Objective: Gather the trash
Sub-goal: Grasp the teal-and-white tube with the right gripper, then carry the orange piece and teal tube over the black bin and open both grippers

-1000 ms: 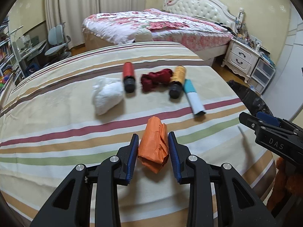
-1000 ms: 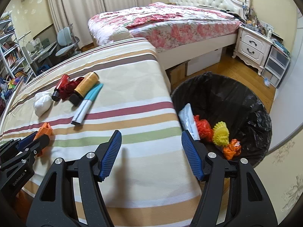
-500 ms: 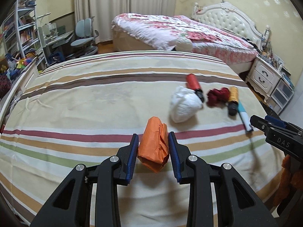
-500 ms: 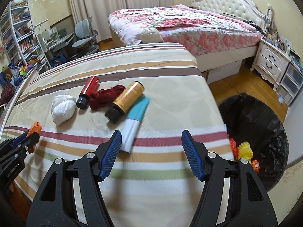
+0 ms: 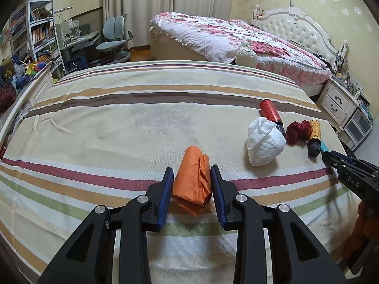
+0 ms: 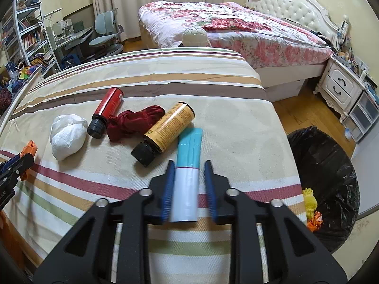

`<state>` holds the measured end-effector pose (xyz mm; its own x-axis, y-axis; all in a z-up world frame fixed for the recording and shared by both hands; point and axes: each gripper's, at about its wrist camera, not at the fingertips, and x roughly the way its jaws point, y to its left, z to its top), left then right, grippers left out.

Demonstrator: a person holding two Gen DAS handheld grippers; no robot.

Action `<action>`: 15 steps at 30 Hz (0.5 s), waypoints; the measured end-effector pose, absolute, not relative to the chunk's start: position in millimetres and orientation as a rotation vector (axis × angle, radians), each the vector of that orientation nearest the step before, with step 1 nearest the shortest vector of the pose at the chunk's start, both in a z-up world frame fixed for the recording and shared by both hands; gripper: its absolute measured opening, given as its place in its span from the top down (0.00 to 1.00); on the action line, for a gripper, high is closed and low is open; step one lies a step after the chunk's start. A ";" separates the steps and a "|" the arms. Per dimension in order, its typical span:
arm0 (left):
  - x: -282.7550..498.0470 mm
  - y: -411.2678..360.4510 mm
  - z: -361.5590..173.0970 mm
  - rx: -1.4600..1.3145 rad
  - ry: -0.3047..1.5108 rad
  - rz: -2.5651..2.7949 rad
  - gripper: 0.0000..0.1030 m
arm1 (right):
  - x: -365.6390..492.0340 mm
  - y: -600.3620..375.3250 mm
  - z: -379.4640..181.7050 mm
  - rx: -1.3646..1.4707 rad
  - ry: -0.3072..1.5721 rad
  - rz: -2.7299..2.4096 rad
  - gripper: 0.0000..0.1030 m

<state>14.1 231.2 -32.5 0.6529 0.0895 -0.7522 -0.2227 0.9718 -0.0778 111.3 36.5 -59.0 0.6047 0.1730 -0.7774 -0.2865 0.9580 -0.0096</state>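
Observation:
My left gripper (image 5: 191, 172) is shut on a crumpled orange paper wad (image 5: 193, 184), held just above the striped bedsheet (image 5: 106, 130). The jaws of my right gripper (image 6: 188, 165) are closing, blurred, and their blue pads clamp a teal and white tube (image 6: 189, 146) lying on the sheet. Beside the tube lie a yellow bottle (image 6: 168, 127), a dark red cloth (image 6: 135, 120), a red bottle (image 6: 107, 108) and a white paper wad (image 6: 67, 137). The left gripper's tip with the orange wad (image 6: 29, 148) shows at the far left of the right wrist view.
A bin lined with a black bag (image 6: 331, 165) stands on the wooden floor off the bed's right edge, with yellow and orange scraps inside. A second bed with a floral cover (image 6: 236, 28), a white nightstand (image 6: 341, 87) and a desk with chairs (image 5: 111, 40) lie beyond.
Both views swung left across the striped bed. The right gripper's wide jaws came over the teal and white tube and closed on it. The left gripper kept hold of the orange wad.

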 end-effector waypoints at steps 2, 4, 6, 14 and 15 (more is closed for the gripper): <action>13.7 230.2 -33.9 -0.173 0.846 0.173 0.68 | 109.4 33.6 -58.7 -0.130 0.884 0.266 0.82; 14.1 228.8 -34.0 -0.175 0.848 0.166 0.68 | 107.4 30.7 -58.7 -0.125 0.886 0.262 0.82; 13.4 225.7 -32.9 -0.172 0.848 0.158 0.68 | 105.4 26.1 -58.2 -0.117 0.884 0.257 0.82; 12.9 211.7 -24.4 -0.165 0.834 0.120 0.68 | 97.3 3.6 -48.3 -0.078 0.863 0.237 0.82; 12.3 208.0 -22.4 -0.162 0.829 0.111 0.68 | 96.2 0.1 -47.0 -0.073 0.859 0.234 0.82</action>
